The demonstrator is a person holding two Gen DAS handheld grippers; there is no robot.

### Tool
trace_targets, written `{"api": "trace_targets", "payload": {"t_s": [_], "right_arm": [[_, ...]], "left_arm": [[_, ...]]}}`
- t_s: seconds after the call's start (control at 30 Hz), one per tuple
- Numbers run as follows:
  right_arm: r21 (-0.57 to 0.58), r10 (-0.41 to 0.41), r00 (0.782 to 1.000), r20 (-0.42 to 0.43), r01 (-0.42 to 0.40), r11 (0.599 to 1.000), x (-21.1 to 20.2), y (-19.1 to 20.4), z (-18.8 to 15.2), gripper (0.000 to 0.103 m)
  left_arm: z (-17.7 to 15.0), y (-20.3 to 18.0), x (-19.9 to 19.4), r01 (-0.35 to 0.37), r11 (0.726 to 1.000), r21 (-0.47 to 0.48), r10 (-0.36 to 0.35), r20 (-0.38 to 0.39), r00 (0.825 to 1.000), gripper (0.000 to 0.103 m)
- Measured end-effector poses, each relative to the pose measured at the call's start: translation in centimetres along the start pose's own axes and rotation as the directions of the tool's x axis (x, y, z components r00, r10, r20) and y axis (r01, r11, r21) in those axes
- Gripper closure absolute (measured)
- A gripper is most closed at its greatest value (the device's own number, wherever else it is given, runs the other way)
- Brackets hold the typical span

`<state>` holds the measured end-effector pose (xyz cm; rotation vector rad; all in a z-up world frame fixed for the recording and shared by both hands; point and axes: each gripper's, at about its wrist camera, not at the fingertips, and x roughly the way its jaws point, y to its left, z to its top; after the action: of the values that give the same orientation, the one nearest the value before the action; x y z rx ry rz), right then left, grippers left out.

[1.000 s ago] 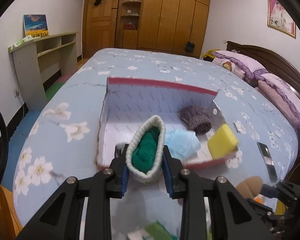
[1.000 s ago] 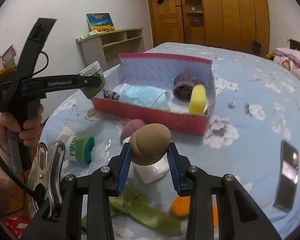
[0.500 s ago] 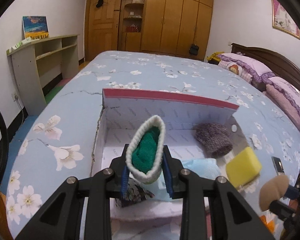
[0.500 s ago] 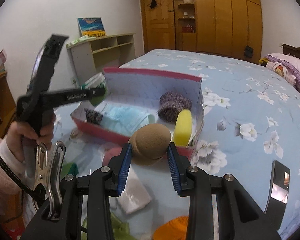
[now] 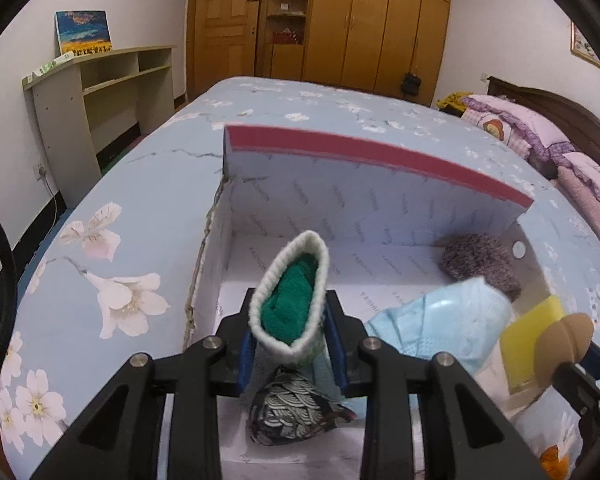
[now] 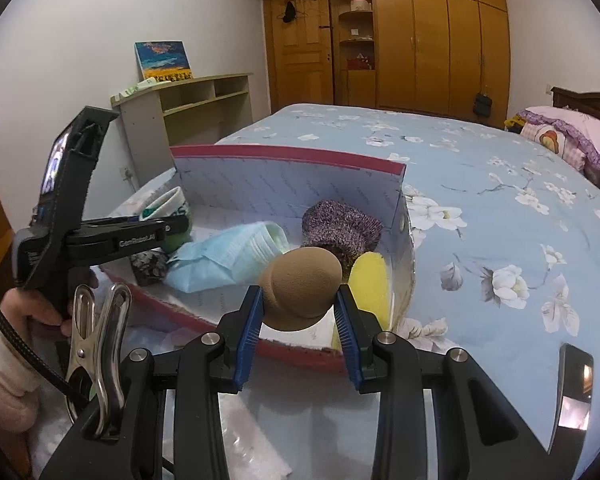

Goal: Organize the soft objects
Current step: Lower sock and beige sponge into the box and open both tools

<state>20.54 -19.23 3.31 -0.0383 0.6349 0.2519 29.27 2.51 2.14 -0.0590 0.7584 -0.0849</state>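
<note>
Our left gripper [image 5: 292,338] is opening around the rolled sock [image 5: 290,300] — over the box [image 5: 376,156]; our right gripper [image 6: 299,312] clamps the sponge [image 6: 302,284].

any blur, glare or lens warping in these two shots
Left wrist view: heavy fisheye bend, the box rim curves and corners go dark; its far wall looks slightly smeared. Right wrist view: same warping, the bed bulges; a bright reflection shows on the phone; focus is otherwise fairly sharp.

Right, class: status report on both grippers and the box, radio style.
Left gripper opening, rolled sock between its jaws, over box. Right gripper shut on brown sponge, at box rim. Nothing blocking.
</note>
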Motion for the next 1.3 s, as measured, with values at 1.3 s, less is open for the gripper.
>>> {"api": "trace_targets", "payload": {"t_s": [1.3], "right_arm": [[0.106, 0.090, 0.996, 0.013, -0.091, 0.990, -4.2, -1.0, -2.6, 0.060]], "left_arm": [[-0.3, -1.4, -9.2, 0.025, 0.999, 0.023, -0.026, 0.029, 0.999, 0.049]]}}
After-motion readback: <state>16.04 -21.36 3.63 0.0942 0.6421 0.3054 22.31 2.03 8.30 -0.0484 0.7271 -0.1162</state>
